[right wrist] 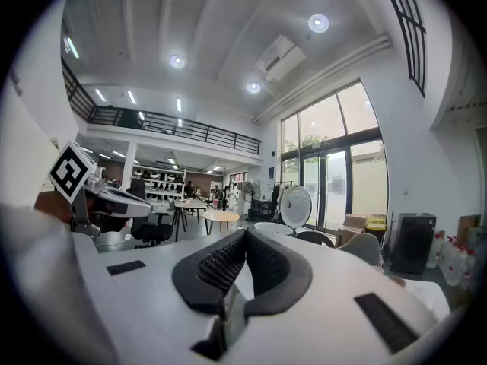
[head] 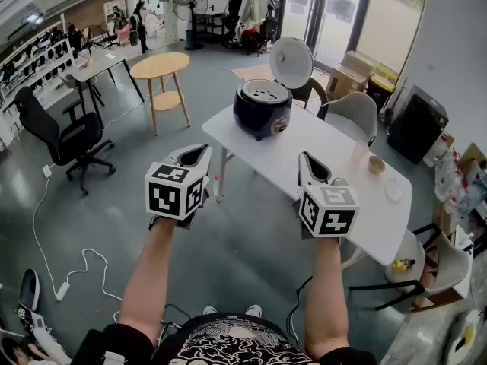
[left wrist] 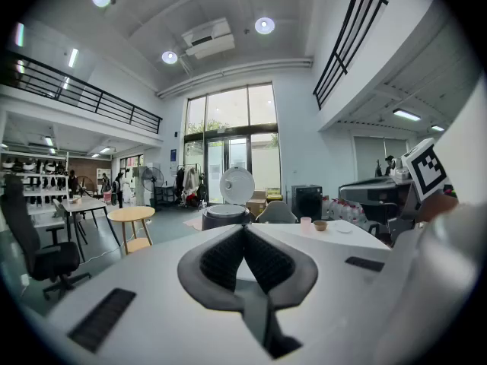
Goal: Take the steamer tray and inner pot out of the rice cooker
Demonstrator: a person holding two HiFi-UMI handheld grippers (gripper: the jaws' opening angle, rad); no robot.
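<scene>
Well ahead of our fingers (head: 190, 157), the head view gives us the rice cooker (head: 262, 106) open on the bench (head: 335, 158), steamer tray (head: 265, 93) seated inside; we hold left gripper (head: 199, 152) and right gripper (head: 306, 162) short of it. Our left gripper view shows fingers (left wrist: 224, 258) pressed together, empty, cooker beyond them. Our right gripper view shows fingers (right wrist: 221, 268) likewise closed, only the lid (right wrist: 295, 206) past them.

No word, number or brand name can be read anywhere. The white cubes (head: 176, 191) on the left claw (head: 196, 153) and right claw (head: 307, 160) bear only black-and-white square marker patterns. The front panel of the dark round rice cooker (head: 261, 109) is too small to read.
</scene>
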